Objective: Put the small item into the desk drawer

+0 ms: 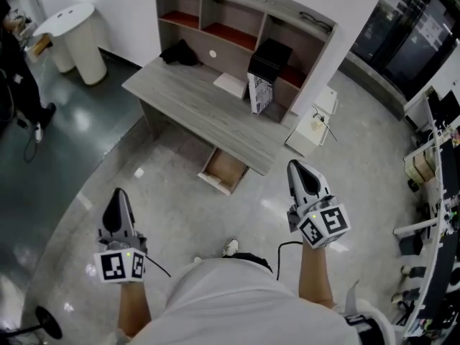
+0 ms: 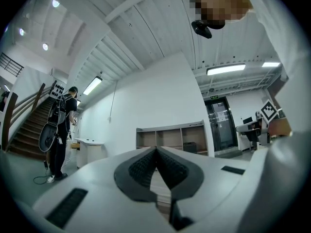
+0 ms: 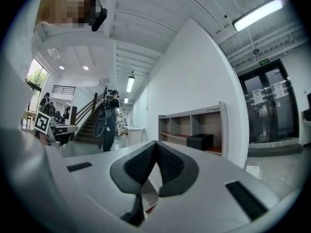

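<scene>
Standing well back from the table (image 1: 208, 110); drawer (image 1: 224, 169) already open; left gripper (image 1: 119, 195) and right gripper (image 1: 297, 169) both pressed together, empty; nothing picked up yet.

Legible text: none. Green sign (image 3: 264, 61) above the far double doors (image 3: 269, 108): lettering too small to read. Black-and-white printed box (image 1: 259, 92) on the table (image 1: 194, 103): print indecipherable. Square markers on left tool (image 1: 118, 195) and right tool (image 1: 298, 167): coded patterns, no characters.

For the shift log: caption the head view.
Left gripper and right gripper shut, empty, short of the desk; its drawer stands open.
</scene>
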The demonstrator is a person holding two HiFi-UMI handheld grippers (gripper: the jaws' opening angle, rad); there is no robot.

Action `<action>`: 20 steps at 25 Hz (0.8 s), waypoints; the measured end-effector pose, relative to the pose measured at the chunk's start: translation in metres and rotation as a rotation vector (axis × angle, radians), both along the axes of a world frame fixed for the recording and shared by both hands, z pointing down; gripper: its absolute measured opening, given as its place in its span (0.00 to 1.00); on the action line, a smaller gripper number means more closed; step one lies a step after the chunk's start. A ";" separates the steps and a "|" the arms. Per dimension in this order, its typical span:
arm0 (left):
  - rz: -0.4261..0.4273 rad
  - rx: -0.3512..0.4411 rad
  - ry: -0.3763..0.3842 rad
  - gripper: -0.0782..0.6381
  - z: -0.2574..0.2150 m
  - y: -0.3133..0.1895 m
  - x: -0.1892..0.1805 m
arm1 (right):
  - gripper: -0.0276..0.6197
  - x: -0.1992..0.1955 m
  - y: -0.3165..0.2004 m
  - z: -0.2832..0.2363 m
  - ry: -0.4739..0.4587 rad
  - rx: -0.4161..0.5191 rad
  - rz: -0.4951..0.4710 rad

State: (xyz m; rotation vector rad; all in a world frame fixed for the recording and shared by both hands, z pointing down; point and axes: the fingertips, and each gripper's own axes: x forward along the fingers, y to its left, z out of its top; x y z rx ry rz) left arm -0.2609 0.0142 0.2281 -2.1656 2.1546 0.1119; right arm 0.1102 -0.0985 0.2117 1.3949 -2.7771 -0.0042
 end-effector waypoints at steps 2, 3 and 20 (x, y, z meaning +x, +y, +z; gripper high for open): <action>0.003 0.001 0.003 0.13 0.001 0.005 -0.002 | 0.08 -0.002 0.007 0.002 0.005 -0.006 0.004; 0.005 0.003 0.005 0.13 0.001 0.008 -0.003 | 0.08 -0.003 0.011 0.003 0.007 -0.008 0.004; 0.043 -0.012 0.007 0.13 0.013 0.052 -0.009 | 0.08 -0.011 0.079 0.010 0.001 0.035 0.057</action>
